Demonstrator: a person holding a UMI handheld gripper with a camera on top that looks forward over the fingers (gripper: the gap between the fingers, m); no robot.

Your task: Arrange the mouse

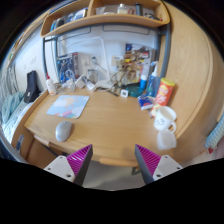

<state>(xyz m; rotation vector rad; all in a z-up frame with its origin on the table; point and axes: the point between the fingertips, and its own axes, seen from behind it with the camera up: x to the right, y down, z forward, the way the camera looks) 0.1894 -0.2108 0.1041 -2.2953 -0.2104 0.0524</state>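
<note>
A grey mouse (64, 131) lies on the wooden desk (110, 125), at its left front, just in front of a light blue mouse pad (68, 105). My gripper (112, 163) is held back from the desk's front edge, well short of the mouse and to its right. The fingers are wide apart with the magenta pads (80, 160) showing, and nothing is between them.
A white mug (164, 119) stands at the desk's right side. An orange can (165, 93) and a blue bottle (152, 82) stand at the back right. Clutter and cables line the back wall under a shelf (110, 18). A dark object (33, 85) stands at the left.
</note>
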